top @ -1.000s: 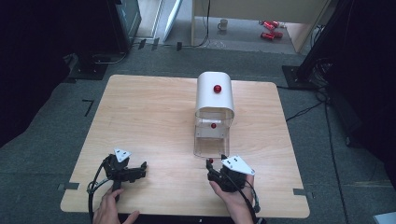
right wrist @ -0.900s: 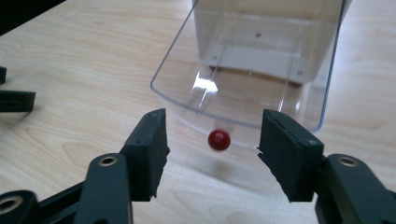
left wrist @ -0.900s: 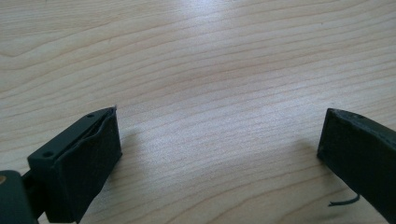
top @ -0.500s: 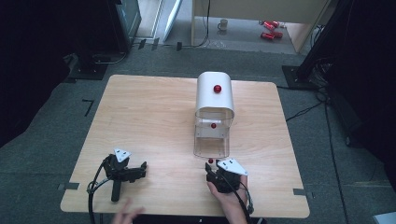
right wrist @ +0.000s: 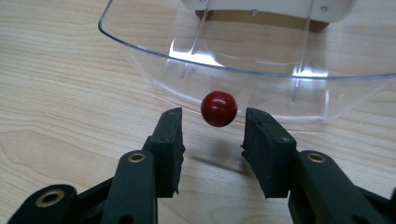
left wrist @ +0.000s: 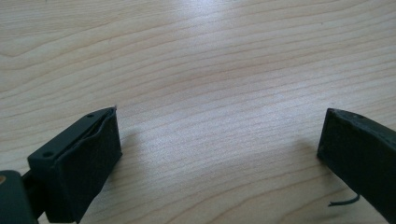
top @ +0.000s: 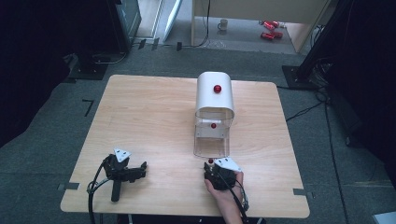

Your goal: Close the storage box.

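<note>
Presently, the left gripper (top: 140, 169) lies on the wooden table (top: 149, 116) near its front left corner, with no hand on it; in the left gripper view its jaws stand wide apart over bare wood, nothing between them. The right gripper (top: 209, 164) is held in a hand (top: 225, 198) at the front edge, just before the clear plastic bin (top: 211, 148). In the right gripper view its fingers (right wrist: 169, 140) are parted, and a small red ball (right wrist: 218, 108) sits just beyond their tips, in line with the gap, close to the bin's curved front wall. Neither pad touches the ball; whether it rests on the table cannot be told. Behind the bin stands a white rounded housing (top: 214, 95) with a red knob (top: 217, 88) on top and a second red knob (top: 213, 125) on its front.
</note>
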The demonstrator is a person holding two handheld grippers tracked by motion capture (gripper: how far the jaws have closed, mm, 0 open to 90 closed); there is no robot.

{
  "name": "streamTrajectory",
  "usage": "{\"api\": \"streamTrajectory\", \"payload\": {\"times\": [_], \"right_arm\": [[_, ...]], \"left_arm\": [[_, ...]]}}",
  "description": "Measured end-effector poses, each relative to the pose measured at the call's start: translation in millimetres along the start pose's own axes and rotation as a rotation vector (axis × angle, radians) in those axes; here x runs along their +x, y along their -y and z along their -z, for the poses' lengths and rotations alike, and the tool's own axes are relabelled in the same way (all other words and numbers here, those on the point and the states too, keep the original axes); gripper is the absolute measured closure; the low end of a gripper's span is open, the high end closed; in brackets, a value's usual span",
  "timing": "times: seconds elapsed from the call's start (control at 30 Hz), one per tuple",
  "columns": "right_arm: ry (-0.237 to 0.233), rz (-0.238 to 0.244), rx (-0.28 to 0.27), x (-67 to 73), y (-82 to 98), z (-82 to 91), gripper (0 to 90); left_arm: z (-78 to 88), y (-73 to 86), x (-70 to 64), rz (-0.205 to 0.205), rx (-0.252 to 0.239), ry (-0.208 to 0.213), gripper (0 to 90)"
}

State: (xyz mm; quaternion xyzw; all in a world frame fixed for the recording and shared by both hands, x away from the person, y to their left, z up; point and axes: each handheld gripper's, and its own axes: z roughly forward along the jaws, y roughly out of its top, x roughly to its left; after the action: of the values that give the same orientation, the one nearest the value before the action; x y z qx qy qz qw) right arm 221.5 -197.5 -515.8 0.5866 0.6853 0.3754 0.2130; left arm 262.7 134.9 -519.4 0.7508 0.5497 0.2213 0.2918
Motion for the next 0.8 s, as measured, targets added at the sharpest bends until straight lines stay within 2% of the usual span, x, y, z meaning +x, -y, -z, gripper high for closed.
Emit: {"api": "streamTrajectory", "payload": {"times": [0.23, 0.47, 0.8], "right_arm": [[0.007, -0.012, -0.001, 1.2, 1.9, -6.8, 73.2], [0.012, -0.020, -0.023, 0.4, -1.4, -3.3, 82.5], [0.017, -0.011, -0.040, -1.8, -5.1, -1.0, 85.7]], "left_arm": [[0.0, 0.0, 0.0, 0.000, 0.000, 0.000, 0.0], [0.0, 0.0, 0.0, 0.000, 0.000, 0.000, 0.0], [0.0, 0.0, 0.0, 0.000, 0.000, 0.000, 0.0]]}}
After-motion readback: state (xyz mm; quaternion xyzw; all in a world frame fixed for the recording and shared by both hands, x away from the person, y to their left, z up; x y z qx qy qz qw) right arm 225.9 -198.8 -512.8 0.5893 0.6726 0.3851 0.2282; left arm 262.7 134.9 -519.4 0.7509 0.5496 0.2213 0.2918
